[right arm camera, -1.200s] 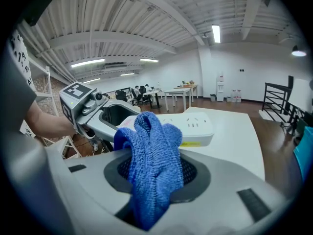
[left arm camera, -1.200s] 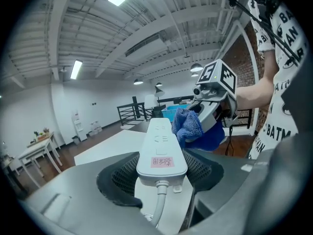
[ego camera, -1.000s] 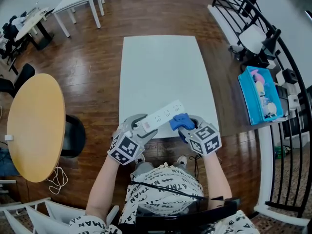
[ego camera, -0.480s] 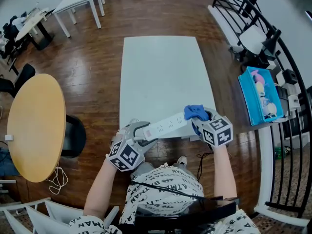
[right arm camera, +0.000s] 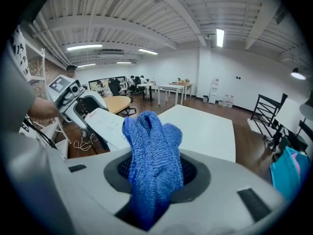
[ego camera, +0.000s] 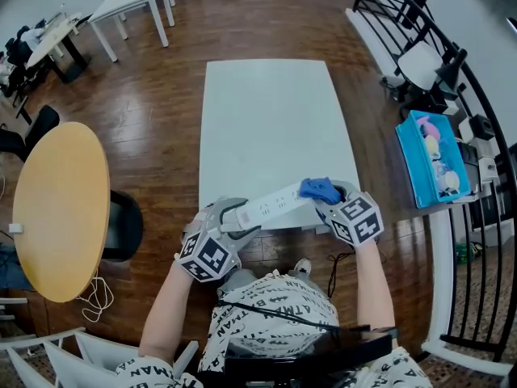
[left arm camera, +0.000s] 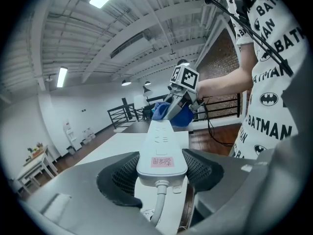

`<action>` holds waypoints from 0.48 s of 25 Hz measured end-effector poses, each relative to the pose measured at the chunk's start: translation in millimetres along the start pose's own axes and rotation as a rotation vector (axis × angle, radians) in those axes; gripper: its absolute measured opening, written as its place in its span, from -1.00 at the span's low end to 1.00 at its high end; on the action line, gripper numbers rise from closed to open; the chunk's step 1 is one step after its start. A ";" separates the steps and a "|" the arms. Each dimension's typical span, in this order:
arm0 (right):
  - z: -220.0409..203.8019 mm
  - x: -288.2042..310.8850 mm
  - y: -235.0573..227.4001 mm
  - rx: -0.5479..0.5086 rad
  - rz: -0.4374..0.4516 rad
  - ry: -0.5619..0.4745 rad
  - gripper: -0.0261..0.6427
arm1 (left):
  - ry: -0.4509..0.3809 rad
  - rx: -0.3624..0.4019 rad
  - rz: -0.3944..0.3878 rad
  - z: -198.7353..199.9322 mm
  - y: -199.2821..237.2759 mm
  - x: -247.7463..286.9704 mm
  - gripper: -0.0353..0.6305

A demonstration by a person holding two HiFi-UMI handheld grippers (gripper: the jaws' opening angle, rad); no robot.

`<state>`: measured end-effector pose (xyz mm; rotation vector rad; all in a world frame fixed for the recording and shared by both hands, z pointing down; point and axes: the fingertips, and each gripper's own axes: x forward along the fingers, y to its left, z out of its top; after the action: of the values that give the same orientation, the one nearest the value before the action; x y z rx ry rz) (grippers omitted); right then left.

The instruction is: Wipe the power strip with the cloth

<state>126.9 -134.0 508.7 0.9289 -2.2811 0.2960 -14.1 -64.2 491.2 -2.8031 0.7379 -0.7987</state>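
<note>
A white power strip is held above the near edge of the white table. My left gripper is shut on its cord end, which carries a pink label; its cable hangs down. The strip runs rightward to my right gripper, which is shut on a bunched blue cloth. In the right gripper view the blue cloth fills the jaws, with the power strip at its left. In the left gripper view the cloth lies against the strip's far end.
A round wooden table and a black chair stand at the left. A black railing and a blue bin are at the right. White desks stand at the far left.
My right gripper carried the cloth from the strip's middle rightward to its far end. The strip has tilted flatter and my left gripper shifted a little.
</note>
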 end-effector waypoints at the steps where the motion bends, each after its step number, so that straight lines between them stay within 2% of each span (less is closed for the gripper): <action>1: -1.2 0.0 1.4 -0.002 0.014 0.002 -0.50 | -0.001 -0.001 0.004 -0.2 1.8 -0.4 -0.06; 6: -1.7 -1.4 8.0 -0.005 0.062 -0.010 -0.50 | -0.010 -0.020 0.017 0.6 11.9 0.6 -0.06; 12: -4.0 -2.8 13.5 0.015 0.064 -0.023 -0.50 | -0.007 -0.061 0.065 -0.5 20.5 3.8 -0.06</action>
<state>121.1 -121.0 510.3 0.8724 -2.3354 0.3326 -20.2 -83.9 488.2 -2.8178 0.8618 -0.7679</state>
